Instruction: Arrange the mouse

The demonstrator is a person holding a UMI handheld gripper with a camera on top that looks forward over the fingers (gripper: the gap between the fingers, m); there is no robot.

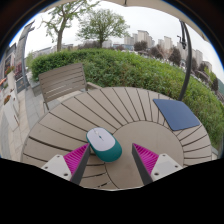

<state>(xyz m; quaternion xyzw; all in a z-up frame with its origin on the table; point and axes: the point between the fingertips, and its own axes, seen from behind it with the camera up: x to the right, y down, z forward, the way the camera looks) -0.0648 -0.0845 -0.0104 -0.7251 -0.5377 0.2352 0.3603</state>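
Hovering over round slatted tabletop [120,110], jaws [112,160] released, mouse [103,143] between the pads.

Jaws spread wide, nothing clamped; magenta pads [76,158] face inward on each side. Mouse is white on top with a teal side, sits on the slats just ahead of the fingertips, nearer the left pad; contact with it, can't tell. Clear gap to the right pad. Tabletop is pale wood, slats fanning out from a centre disc. Blue mat [180,113] lies on the right part, near the rim, well apart from mouse. Bare slats ahead and left of mouse. Wooden chair [62,82] stands beyond the far left rim. Outdoors: hedge [130,68] behind the table, trees [85,22] and buildings [150,40] beyond, overcast sky.
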